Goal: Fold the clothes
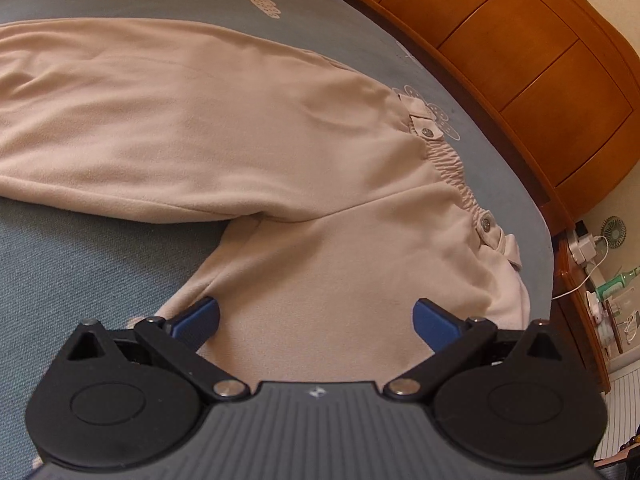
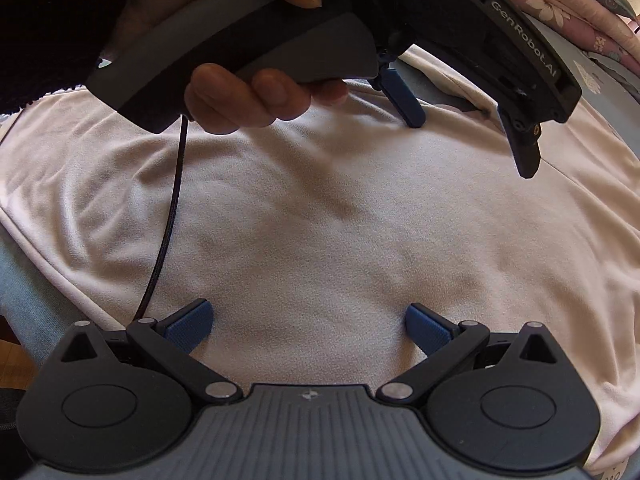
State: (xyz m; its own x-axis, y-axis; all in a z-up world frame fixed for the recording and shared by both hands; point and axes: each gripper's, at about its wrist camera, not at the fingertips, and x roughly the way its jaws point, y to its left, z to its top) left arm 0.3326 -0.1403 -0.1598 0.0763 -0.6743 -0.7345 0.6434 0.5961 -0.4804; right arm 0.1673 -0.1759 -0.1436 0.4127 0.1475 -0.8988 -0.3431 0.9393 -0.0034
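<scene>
A pair of pale beige trousers (image 1: 224, 128) is lying spread across a blue-grey bedspread (image 1: 80, 264) printed with pink flowers, its elastic waistband (image 1: 452, 168) with two snap tabs pointing toward the wooden headboard (image 1: 520, 40) at the far right, one leg stretching away to the left. The left gripper (image 1: 316, 318) is hovering low over the near part of the garment just below the crotch seam, its blue-padded fingers (image 1: 198, 318) standing wide apart with only cloth showing between them and nothing pinched. From the right wrist camera, the right gripper (image 2: 308, 324) is likewise hanging over a broad, softly wrinkled stretch of the same fabric (image 2: 320, 220), its jaws spread wide and gripping nothing. Beyond it, a person's hand (image 2: 248, 92) in a dark sleeve is wrapping around the handle of the other gripper (image 2: 400, 98), one blue fingertip of which is touching the cloth at the far side; a thin black cable (image 2: 168, 216) is trailing down from that handle. A bedside table (image 1: 592, 288) cluttered with small items is sitting at the far right, beside the headboard.
</scene>
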